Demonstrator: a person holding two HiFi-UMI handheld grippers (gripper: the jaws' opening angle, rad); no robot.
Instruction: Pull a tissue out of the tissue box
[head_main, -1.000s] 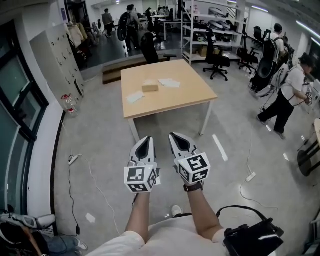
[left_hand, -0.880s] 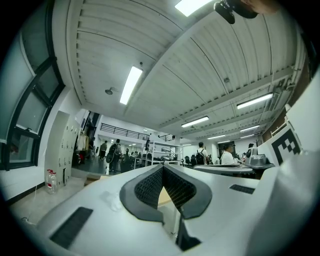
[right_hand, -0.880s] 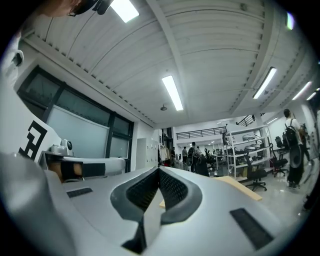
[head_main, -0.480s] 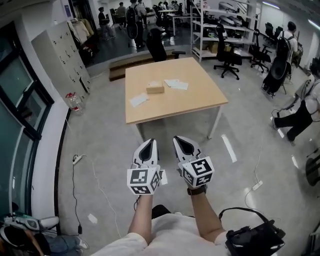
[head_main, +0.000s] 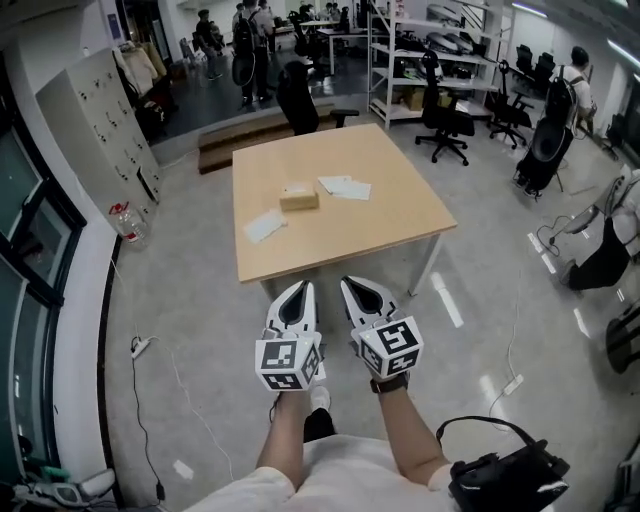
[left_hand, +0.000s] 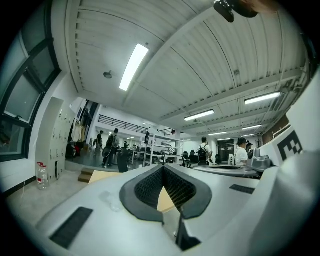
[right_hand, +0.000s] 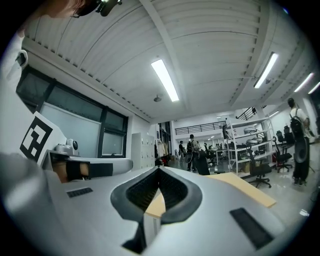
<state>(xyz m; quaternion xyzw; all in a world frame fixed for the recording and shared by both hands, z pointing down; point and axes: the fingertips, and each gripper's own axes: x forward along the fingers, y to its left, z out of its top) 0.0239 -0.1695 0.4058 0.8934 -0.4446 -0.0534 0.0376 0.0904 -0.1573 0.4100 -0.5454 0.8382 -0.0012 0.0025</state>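
A tan tissue box sits on the wooden table far ahead of me, near its back half. In the head view, both grippers are held side by side over the floor, short of the table's near edge. My left gripper is shut with nothing in it, its tips touching in the left gripper view. Likewise, my right gripper is shut and empty, its tips meeting in the right gripper view. Neither gripper view shows the box.
Flat white sheets lie on the table: one pair right of the box, one to its front left. Office chairs, metal shelves and several people stand beyond. Cables run over the floor at left; a black bag is by my right side.
The table and tissue box have shifted in the head view as I walk toward them. Both grippers stay shut and side by side in front of me.
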